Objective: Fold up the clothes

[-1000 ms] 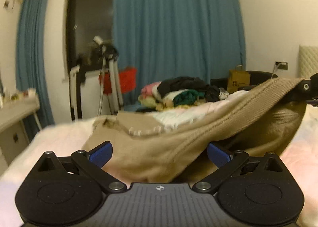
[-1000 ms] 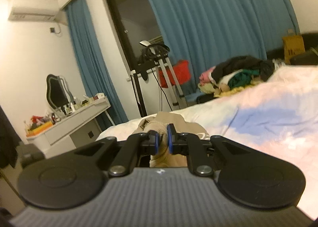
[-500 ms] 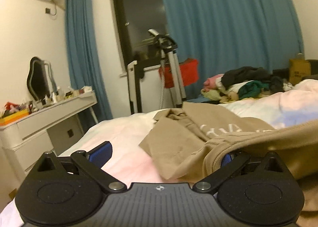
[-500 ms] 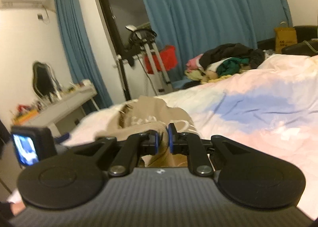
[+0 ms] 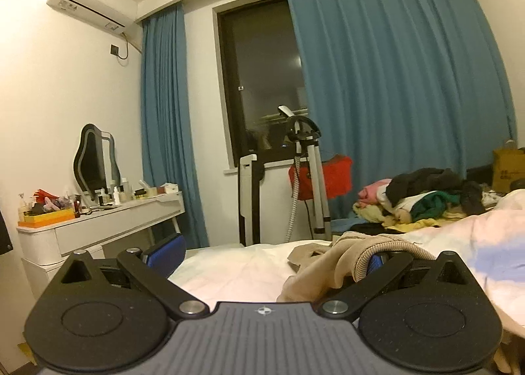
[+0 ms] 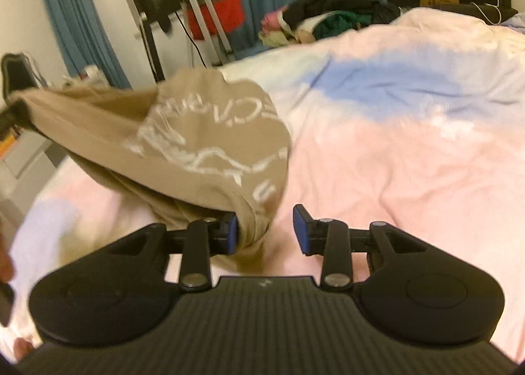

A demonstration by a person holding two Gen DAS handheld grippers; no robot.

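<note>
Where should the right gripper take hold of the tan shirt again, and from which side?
Best on the bunched edge of the tan shirt that lies against the near finger of the open right gripper, probably coming from the bare pink bedding side. That edge is thick and gathered and already sits between the spread fingers, while the printed panel above is stretched wide toward the other end.

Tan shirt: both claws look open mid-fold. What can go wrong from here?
1. The right claw is open, and the tan shirt only brushes its left finger, so the lifted edge may slump and undo the fold.
2. The shirt's ribbed hem is draped over one finger of the open left claw; pulling away could snag and drag it across the bed.
</note>
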